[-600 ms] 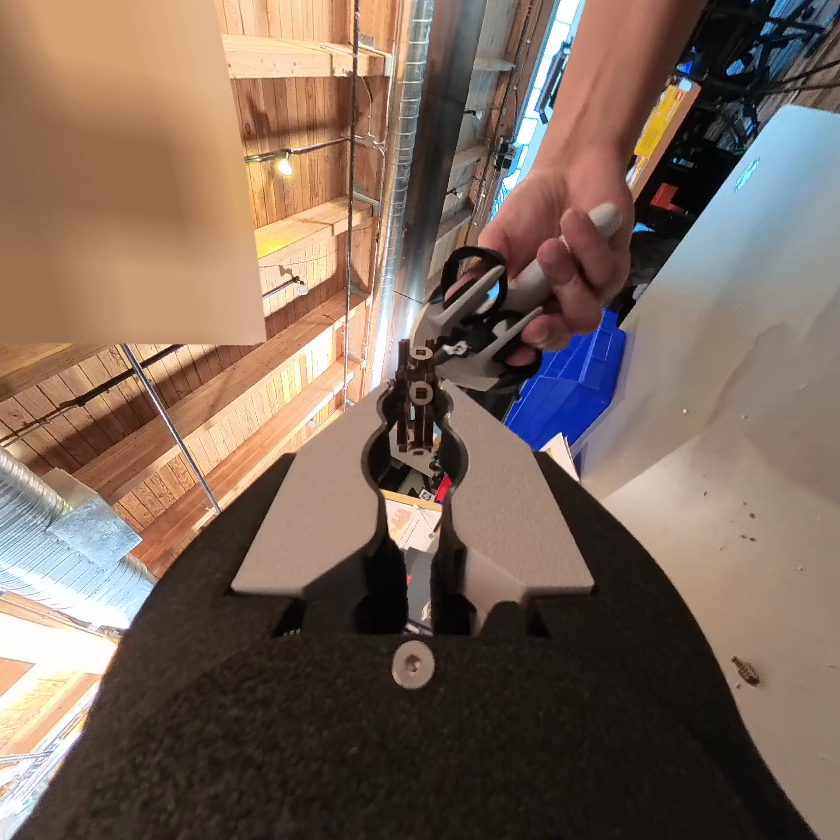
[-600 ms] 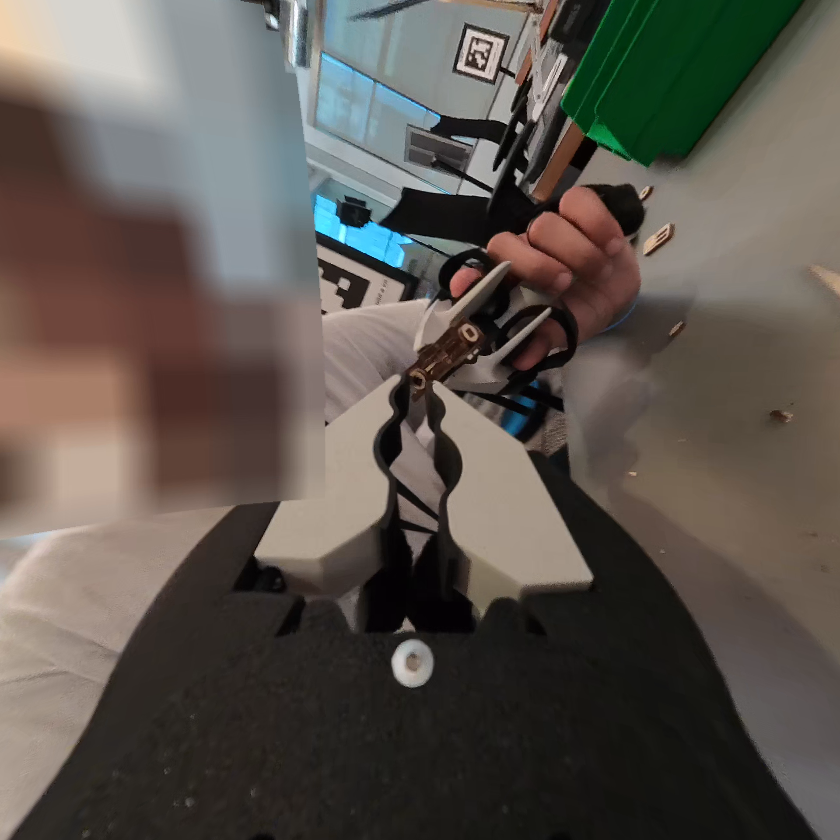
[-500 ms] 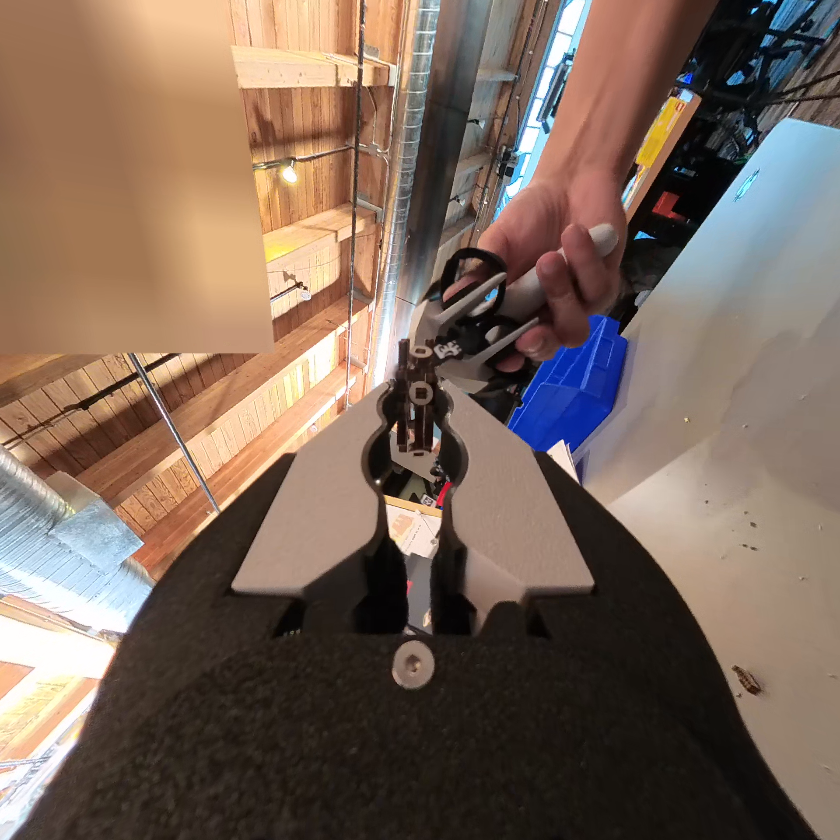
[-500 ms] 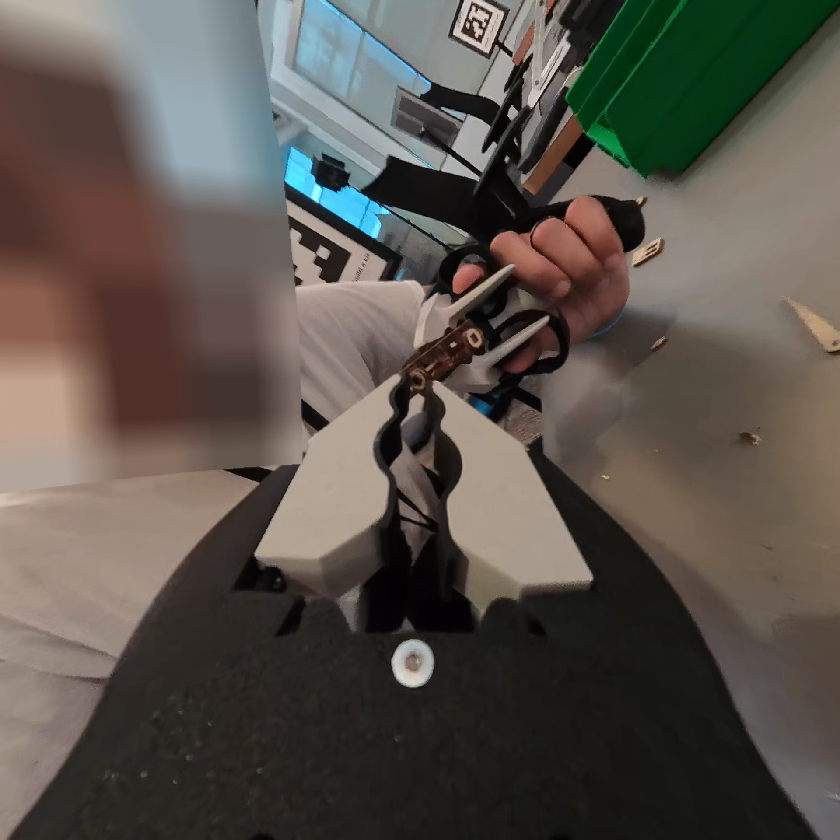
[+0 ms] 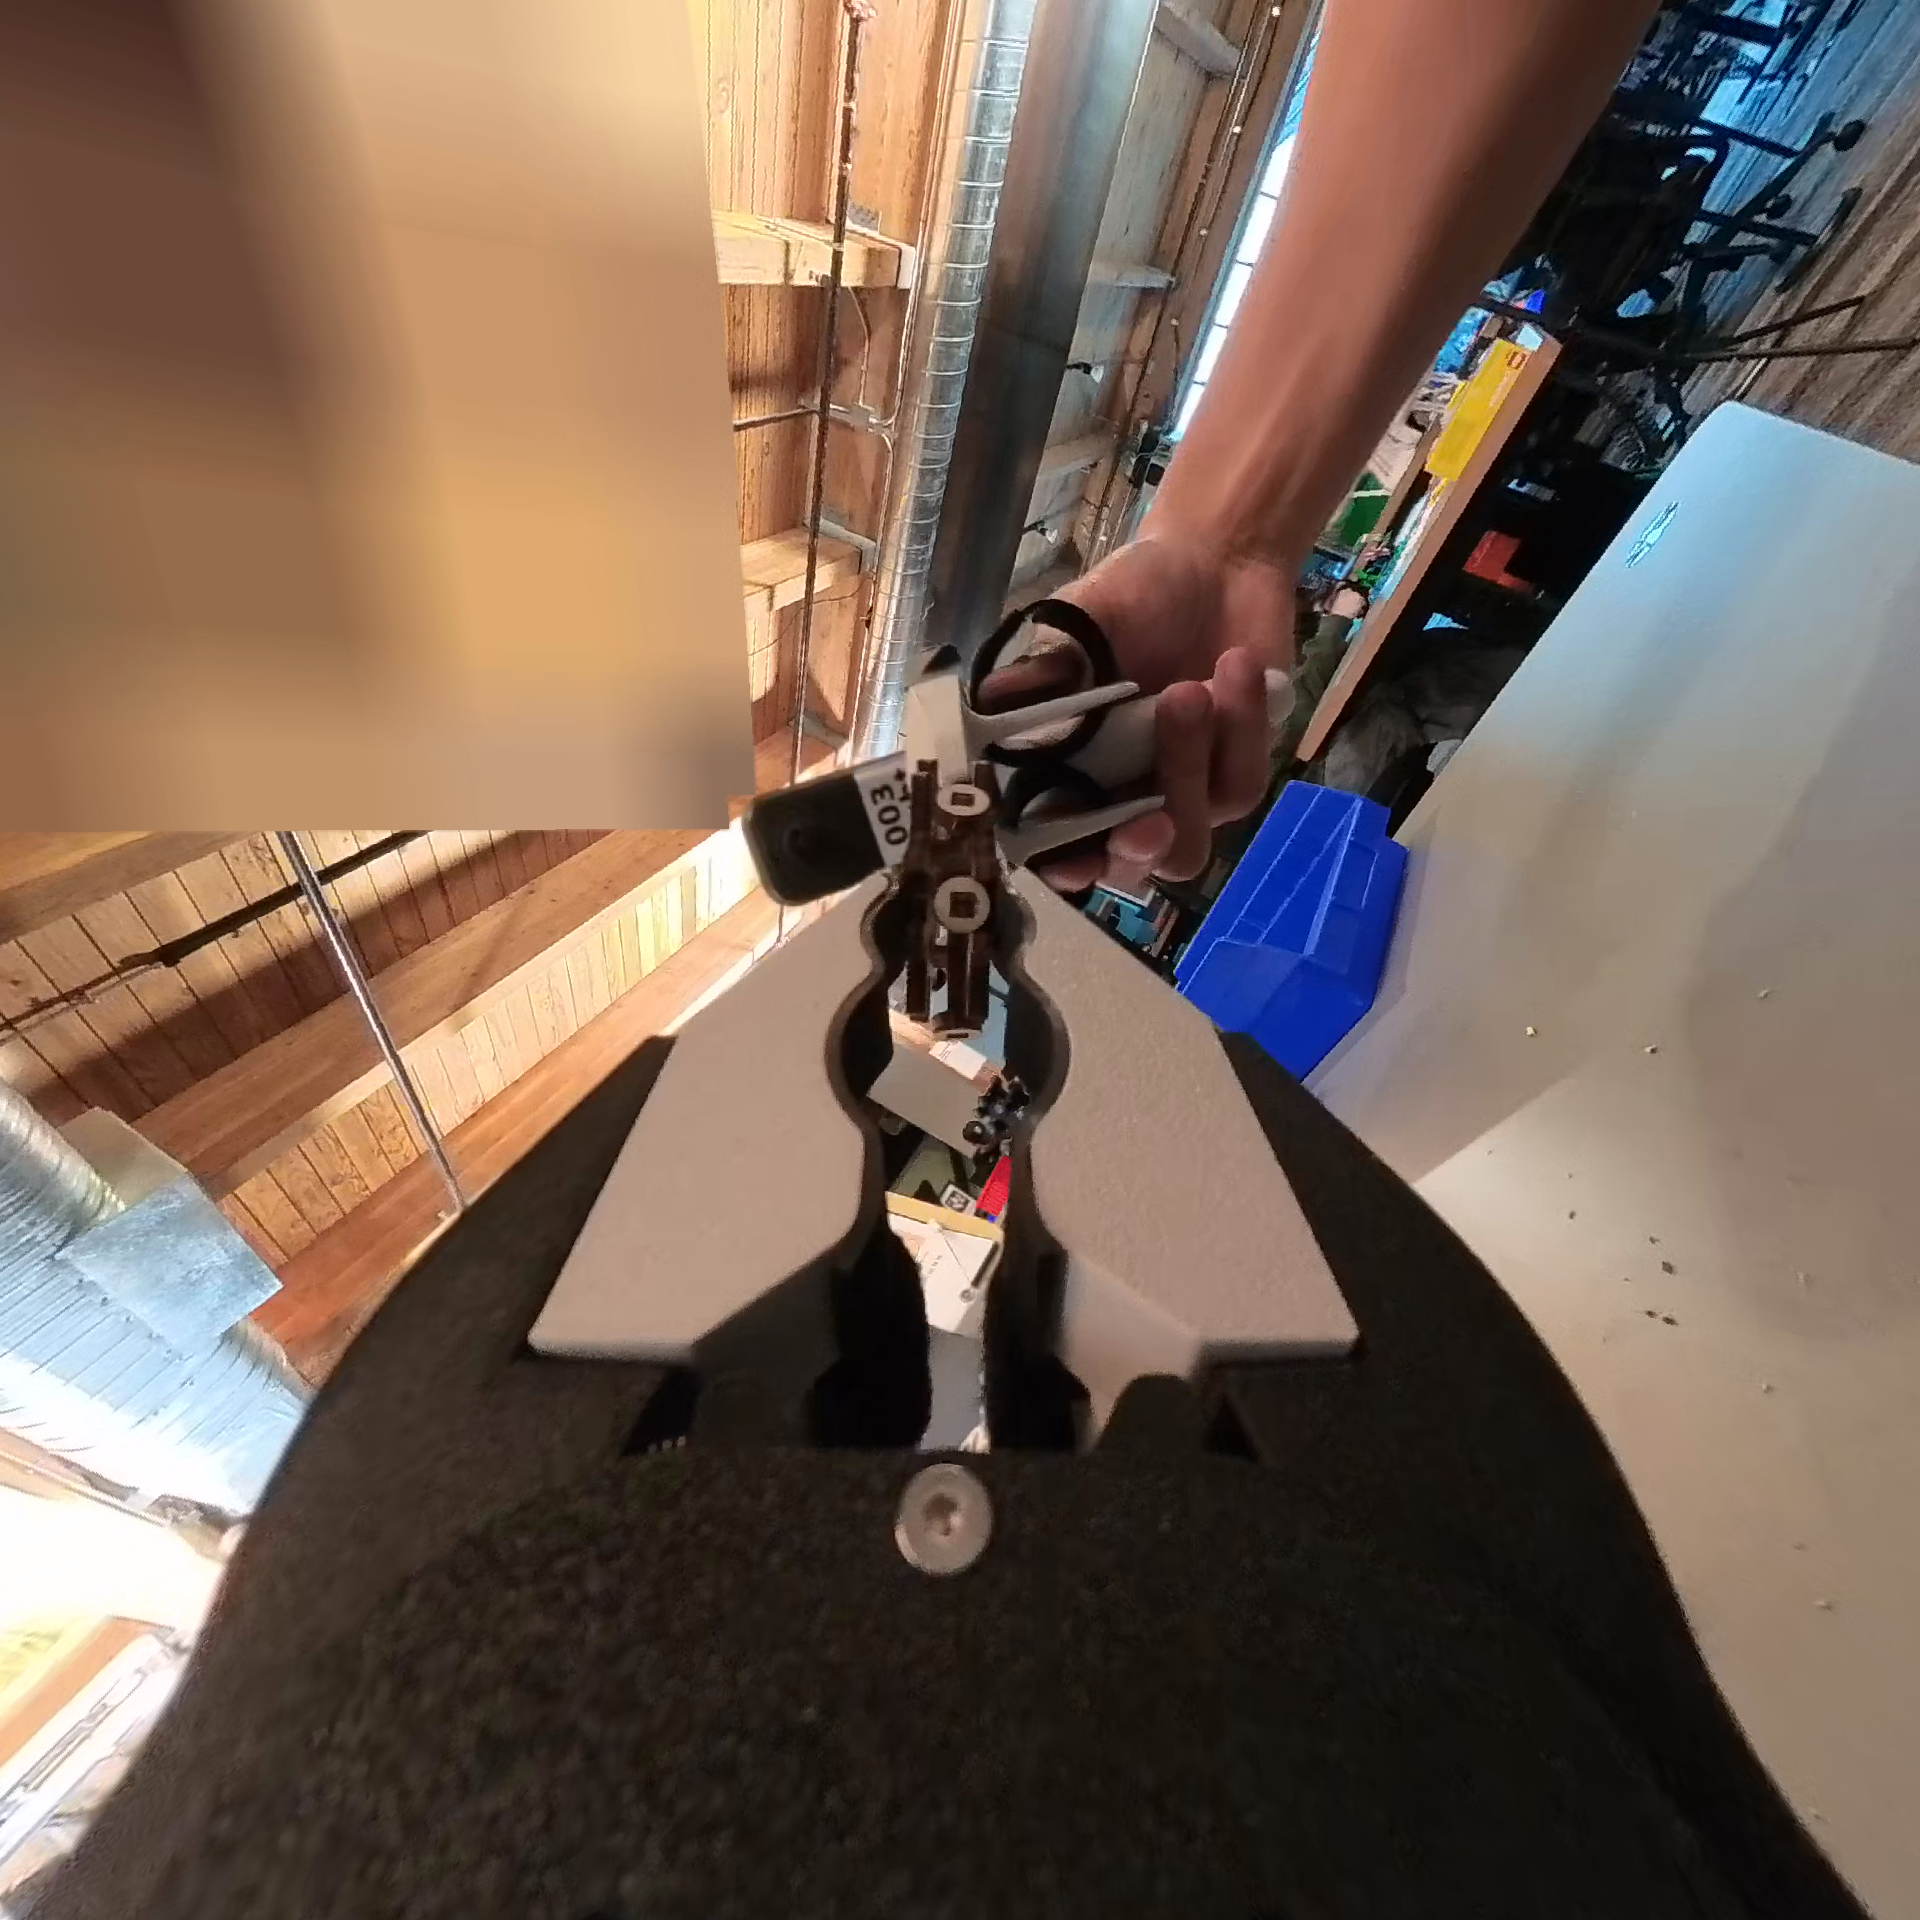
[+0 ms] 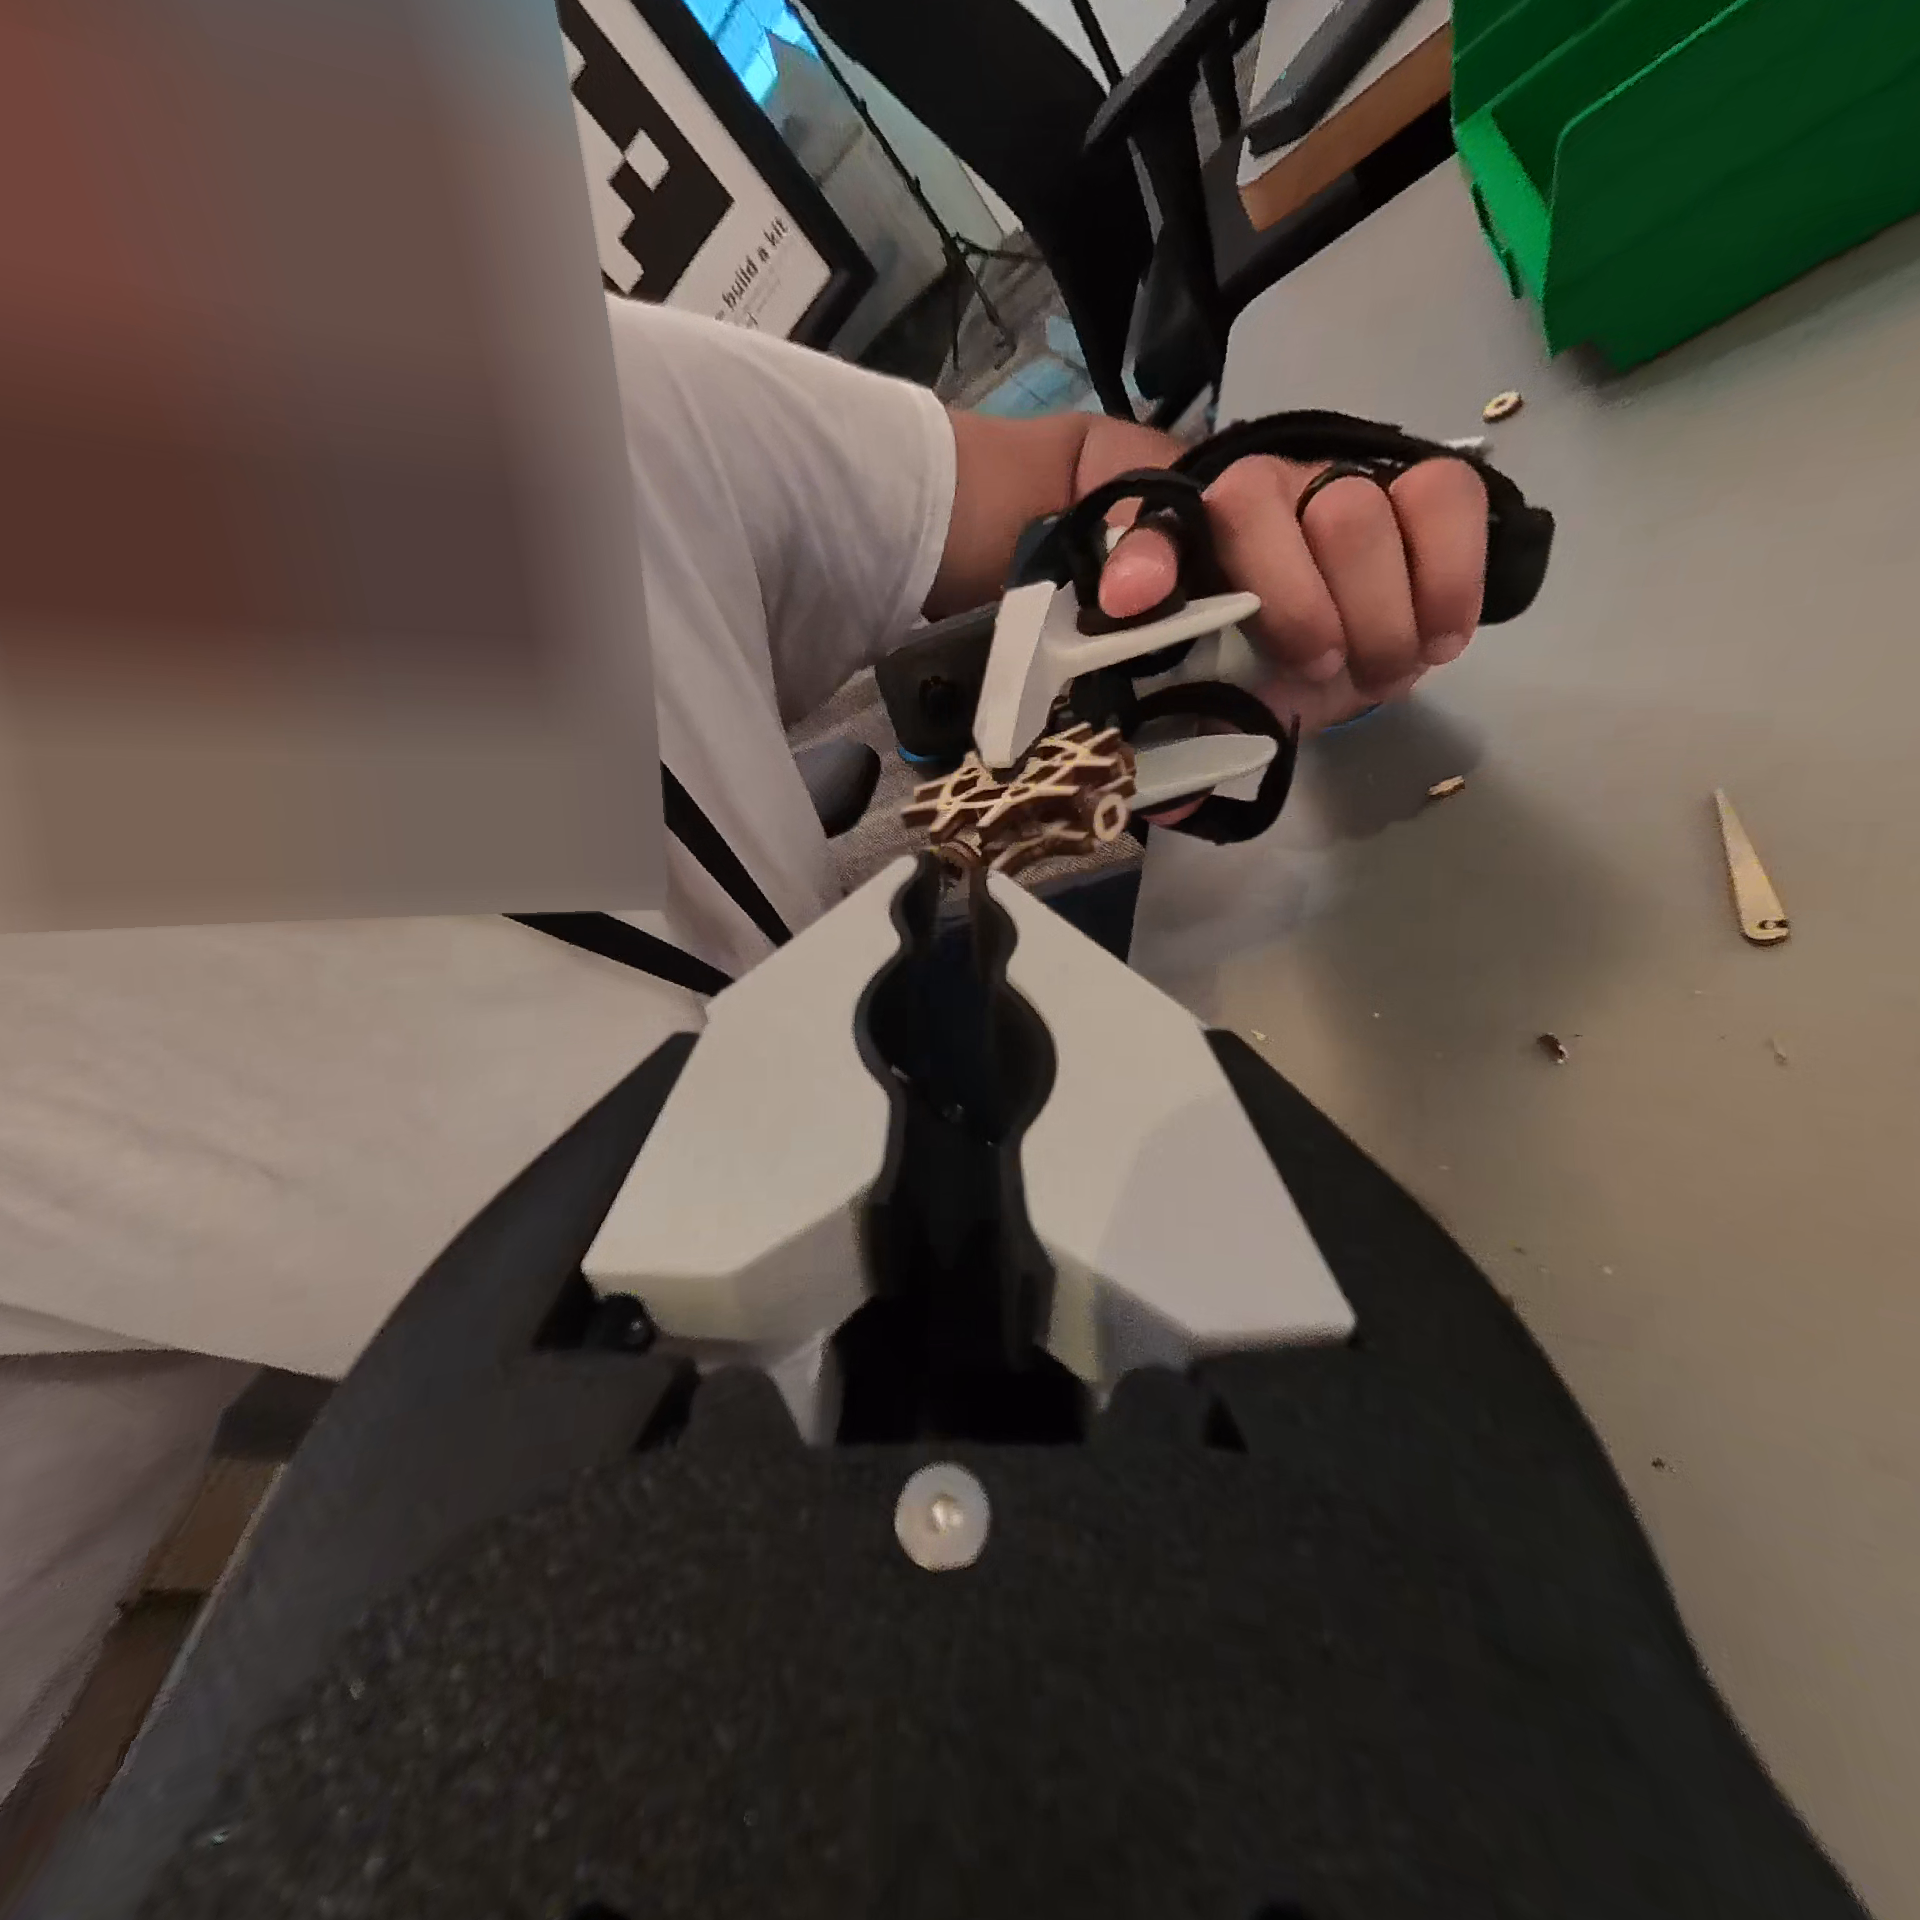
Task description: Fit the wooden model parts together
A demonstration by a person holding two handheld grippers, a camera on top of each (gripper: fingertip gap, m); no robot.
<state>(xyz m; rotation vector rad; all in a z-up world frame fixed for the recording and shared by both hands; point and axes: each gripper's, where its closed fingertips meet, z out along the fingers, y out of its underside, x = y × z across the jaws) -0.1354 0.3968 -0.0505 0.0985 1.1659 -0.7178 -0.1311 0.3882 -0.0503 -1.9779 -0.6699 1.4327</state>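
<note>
A dark-edged wooden lattice model [image 6: 1023, 800] hangs in the air between my two grippers. My left gripper [image 5: 951, 909] is shut on it; in the left wrist view the model [image 5: 961, 894] stands edge-on between the tips, showing two square-holed tabs. In the right wrist view the left gripper [image 6: 1091, 727] clamps the lattice from above and below. My right gripper [image 6: 951, 873] is shut with its tips at the model's near end, on a small ringed wooden part [image 6: 951, 854]. The right gripper also shows beyond the model in the left wrist view [image 5: 935, 769].
A grey table [image 6: 1558, 1143] carries a wooden sliver [image 6: 1751, 883], small loose wooden bits [image 6: 1501, 405] and crumbs. Green bins [image 6: 1662, 156] stand at the back right. A blue bin [image 5: 1299, 925] stands beside a white table [image 5: 1662, 1143]. A person in a white shirt [image 6: 790, 520] is close. Both grippers' tips are close together, under 4 cm apart.
The model has turned in the right wrist view from edge-on to showing its flat lattice face. Both hands have rotated and shifted slightly. Both grippers stay shut.
</note>
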